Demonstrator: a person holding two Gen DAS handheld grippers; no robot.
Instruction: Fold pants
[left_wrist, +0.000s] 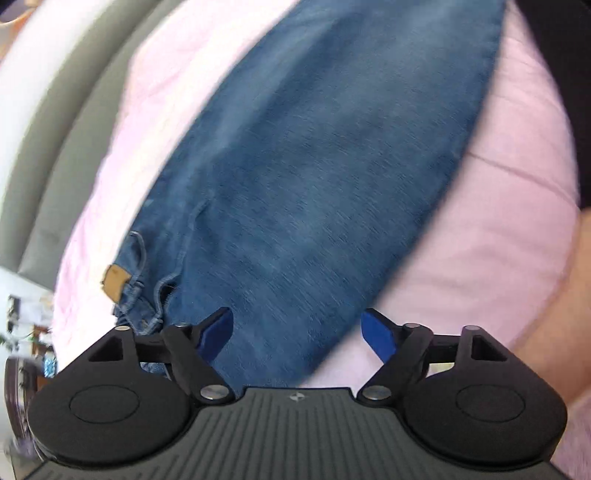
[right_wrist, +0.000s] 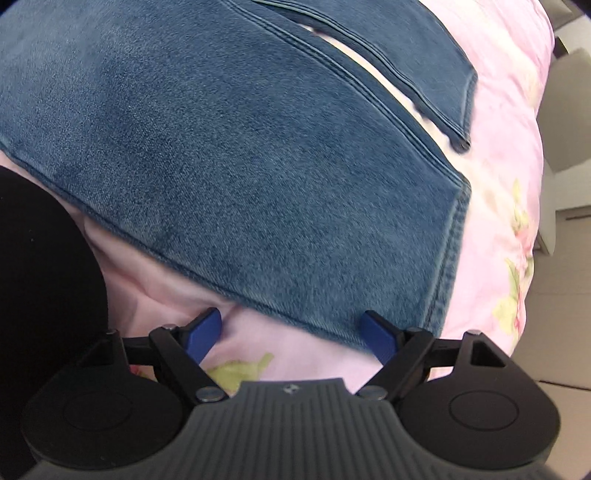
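Blue jeans (left_wrist: 314, 177) lay across frame centre on the pink floral bedspread (right_wrist: 498, 155), seemingly unfolded. Left gripper (left_wrist: 297, 334) and right gripper (right_wrist: 291, 332): jaws apart, empty. Folding remained.

A home bedroom — a pink floral bedspread (right_wrist: 513, 155) covers a bed with a grey padded headboard (left_wrist: 55, 155).
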